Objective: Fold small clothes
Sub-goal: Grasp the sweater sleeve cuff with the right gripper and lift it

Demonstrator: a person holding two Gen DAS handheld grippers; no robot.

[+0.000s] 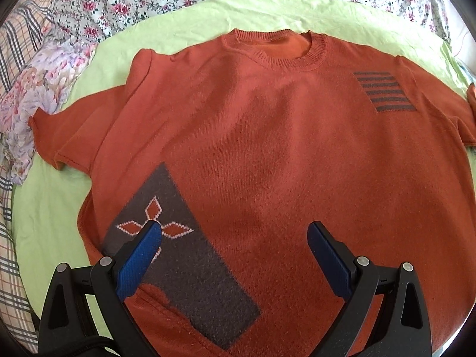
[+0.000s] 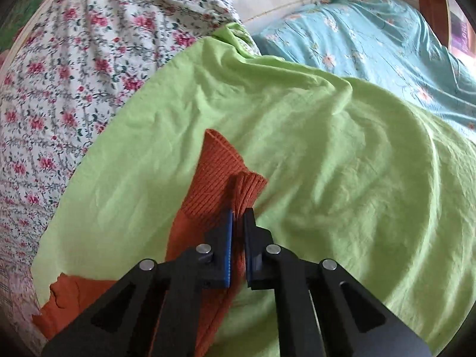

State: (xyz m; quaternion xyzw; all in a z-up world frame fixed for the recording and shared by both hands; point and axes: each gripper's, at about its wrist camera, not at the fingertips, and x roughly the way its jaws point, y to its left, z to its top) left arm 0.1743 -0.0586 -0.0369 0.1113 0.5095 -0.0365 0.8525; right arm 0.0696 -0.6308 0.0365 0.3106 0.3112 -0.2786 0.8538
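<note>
An orange knit sweater (image 1: 267, 148) lies spread face up on a light green sheet (image 1: 53, 214), collar at the far side. It has a grey patch with a diamond flower (image 1: 166, 238) near the hem and a grey striped block (image 1: 383, 90) on the chest. My left gripper (image 1: 235, 235) hovers open over the lower part of the sweater, nothing between its blue pads. In the right wrist view, my right gripper (image 2: 238, 214) is shut on the ribbed cuff of the sweater's sleeve (image 2: 220, 175), which stands bunched above the green sheet (image 2: 342, 163).
Floral bedding (image 1: 104, 3) lies beyond the sheet, and a plaid cloth (image 1: 12, 59) runs along the left. In the right wrist view a turquoise flowered cover (image 2: 372, 44) sits at the far right and white floral fabric (image 2: 74, 59) at the left.
</note>
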